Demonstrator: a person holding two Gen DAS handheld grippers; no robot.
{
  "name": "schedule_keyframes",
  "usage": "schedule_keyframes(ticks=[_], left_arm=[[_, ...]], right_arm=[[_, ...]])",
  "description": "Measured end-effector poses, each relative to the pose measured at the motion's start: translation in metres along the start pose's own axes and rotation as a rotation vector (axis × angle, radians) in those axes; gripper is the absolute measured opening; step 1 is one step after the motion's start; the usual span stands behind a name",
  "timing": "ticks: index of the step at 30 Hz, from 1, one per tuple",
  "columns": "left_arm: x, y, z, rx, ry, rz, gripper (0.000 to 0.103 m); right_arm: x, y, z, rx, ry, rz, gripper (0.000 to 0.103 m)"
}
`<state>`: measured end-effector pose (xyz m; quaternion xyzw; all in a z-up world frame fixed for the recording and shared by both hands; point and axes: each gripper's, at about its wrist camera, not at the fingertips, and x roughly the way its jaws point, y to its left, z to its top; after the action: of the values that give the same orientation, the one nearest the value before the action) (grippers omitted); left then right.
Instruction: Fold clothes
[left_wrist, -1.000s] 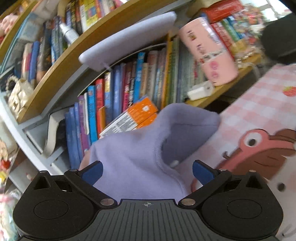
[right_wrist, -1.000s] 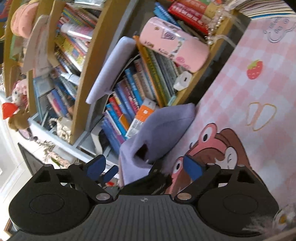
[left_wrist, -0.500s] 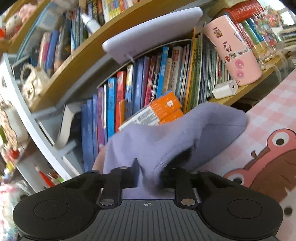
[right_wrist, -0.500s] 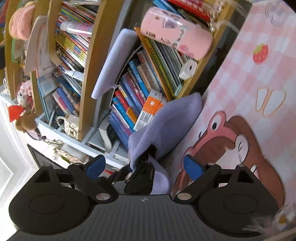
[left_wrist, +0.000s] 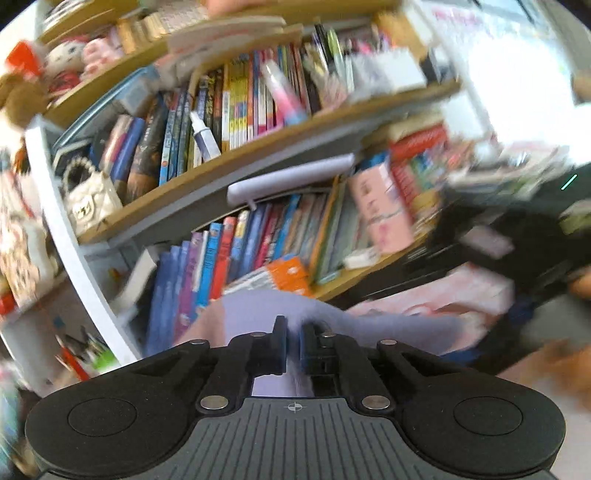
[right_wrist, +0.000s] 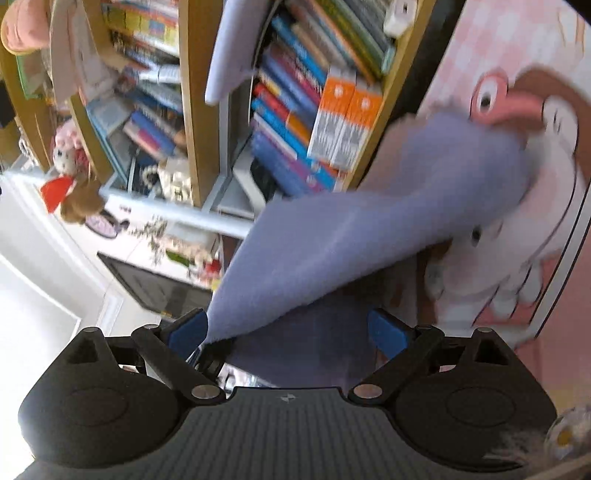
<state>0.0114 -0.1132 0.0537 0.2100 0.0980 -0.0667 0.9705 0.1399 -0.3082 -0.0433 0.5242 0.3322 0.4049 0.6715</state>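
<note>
A lilac fleece garment (right_wrist: 373, 221) hangs lifted over the pink cartoon-print cloth (right_wrist: 546, 155) on the table. In the left wrist view my left gripper (left_wrist: 291, 345) is shut on a fold of the garment (left_wrist: 369, 325), held up in the air. In the right wrist view my right gripper (right_wrist: 286, 330) is open, its blue pads on either side of the garment's lower edge, and the cloth drapes between them without being pinched. The left wrist view is motion-blurred.
A wooden bookshelf (left_wrist: 258, 144) full of books stands right behind the table. A pink cylinder case (left_wrist: 380, 210) and a white charger (left_wrist: 360, 258) sit on its lower shelf. Stuffed toys (right_wrist: 74, 177) hang at the shelf's side.
My left gripper closed on the garment and lifted it up and away from the table. The garment now spreads across the right wrist view, between the open right fingers.
</note>
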Motion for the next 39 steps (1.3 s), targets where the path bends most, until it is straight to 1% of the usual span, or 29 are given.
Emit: schedule_keyframes(ticks=[1,2,4,5,6,7,8,10,11,12,14,15,16,17,20,21,23,24,25,27,28,31,33,36,37,38,39], left_arm=[[-0.01,0.0,-0.002,-0.005,-0.013,-0.001,0.0],[-0.018,0.0,-0.004,-0.002,-0.026,0.001,0.0],[-0.027,-0.005,-0.008,0.061,-0.03,0.035,0.0],[-0.028,-0.008,-0.011,0.105,-0.024,0.063,0.002],[-0.027,-0.011,-0.012,0.146,-0.007,0.084,0.008],[-0.026,-0.013,-0.013,0.165,0.013,0.083,0.01],[-0.024,-0.015,-0.014,0.167,0.028,0.07,0.011],[-0.021,-0.018,-0.016,0.158,0.043,0.047,0.019],[-0.017,-0.019,-0.017,0.152,0.054,0.039,0.021],[-0.011,-0.02,-0.02,0.142,0.073,0.039,0.025],[0.004,-0.021,-0.027,0.121,0.119,0.058,0.041],[0.011,-0.019,-0.028,0.107,0.133,0.066,0.06],[0.018,-0.017,-0.029,0.091,0.143,0.07,0.072],[0.025,-0.015,-0.03,0.064,0.153,0.064,0.073],[0.048,-0.009,-0.031,-0.042,0.202,0.009,0.073],[0.056,-0.009,-0.032,-0.057,0.212,0.015,0.073],[0.071,-0.009,-0.035,-0.064,0.225,0.055,0.071],[0.076,-0.008,-0.037,-0.07,0.226,0.076,0.052],[0.08,-0.004,-0.04,-0.087,0.231,0.079,0.009],[0.082,0.002,-0.044,-0.138,0.247,0.049,0.005],[0.075,0.002,-0.044,-0.142,0.232,0.022,0.005],[0.041,-0.013,-0.037,-0.021,0.145,-0.028,0.004],[0.018,-0.019,-0.032,0.022,0.112,-0.074,0.004],[-0.013,-0.024,-0.028,0.052,0.088,-0.139,0.004],[-0.021,-0.025,-0.028,0.058,0.092,-0.153,0.004],[-0.027,-0.026,-0.029,0.065,0.098,-0.164,0.004],[-0.033,-0.027,-0.03,0.072,0.104,-0.176,0.004]], right_arm=[[0.001,0.001,-0.003,-0.006,0.006,-0.005,0.094],[0.003,0.002,-0.006,-0.012,0.013,-0.01,0.094],[0.0,0.001,-0.003,-0.02,-0.007,-0.028,0.094],[-0.003,-0.003,0.0,-0.008,-0.027,-0.039,0.094],[-0.006,-0.006,0.004,0.005,-0.047,-0.049,0.094],[-0.009,-0.01,0.007,0.017,-0.068,-0.059,0.094],[-0.013,-0.013,0.01,0.029,-0.087,-0.07,0.094],[-0.02,-0.018,0.015,0.047,-0.117,-0.082,0.094],[-0.021,-0.019,0.016,0.048,-0.124,-0.078,0.094],[-0.021,-0.018,0.017,0.046,-0.126,-0.073,0.094],[-0.019,-0.018,0.017,0.043,-0.118,-0.071,0.094],[-0.018,-0.018,0.017,0.041,-0.113,-0.07,0.094],[-0.017,-0.018,0.017,0.041,-0.106,-0.071,0.094],[-0.016,-0.018,0.017,0.041,-0.102,-0.072,0.094],[-0.014,-0.018,0.017,0.04,-0.097,-0.077,0.094],[-0.014,-0.019,0.016,0.04,-0.096,-0.079,0.094],[-0.014,-0.018,0.016,0.039,-0.097,-0.08,0.094],[-0.014,-0.018,0.016,0.038,-0.098,-0.078,0.094],[-0.014,-0.018,0.016,0.04,-0.096,-0.077,0.094],[-0.012,-0.018,0.015,0.048,-0.088,-0.078,0.094],[-0.011,-0.018,0.015,0.056,-0.082,-0.08,0.094],[-0.011,-0.016,0.014,0.044,-0.091,-0.111,0.094],[-0.011,-0.015,0.013,0.036,-0.096,-0.131,0.094],[-0.011,-0.013,0.012,0.024,-0.105,-0.161,0.088],[-0.015,-0.015,0.014,0.036,-0.13,-0.171,0.086],[-0.019,-0.016,0.015,0.045,-0.154,-0.185,0.08],[-0.023,-0.017,0.016,0.051,-0.177,-0.2,0.069]])
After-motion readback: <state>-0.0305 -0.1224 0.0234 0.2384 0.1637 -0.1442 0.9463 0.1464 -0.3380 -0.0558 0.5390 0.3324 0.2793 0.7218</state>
